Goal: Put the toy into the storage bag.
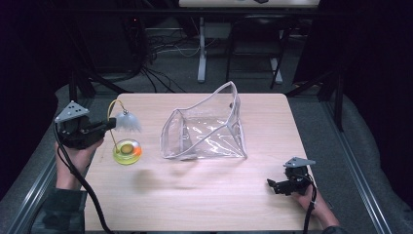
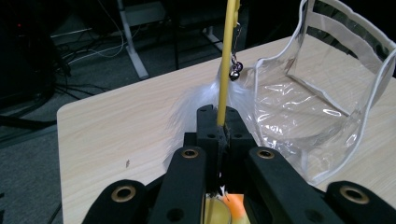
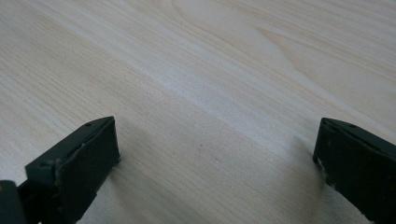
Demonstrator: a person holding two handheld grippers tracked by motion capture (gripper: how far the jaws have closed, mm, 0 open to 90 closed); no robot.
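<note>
Left gripper [image 1: 111,124], left of frame in the high view, is clamped on the yellow wand [image 2: 226,70] of a cat toy; jaws pressed together on the thin rod. In the left gripper view the wand runs near vertical, bottom centre to top edge, with a small bell [image 2: 235,69] hanging beside it and a white feather tuft [image 1: 128,122] behind the jaw tips. The toy's round yellow-orange base [image 1: 127,151] sits below the tuft, near the table's [image 1: 195,200] left edge. Clear pouch [image 1: 204,129] stands mid-table, just right of the toy, its mouth opening to the left. Right gripper [image 1: 273,185], lower right, jaws spread over bare wood. The table's near half is open.
</note>
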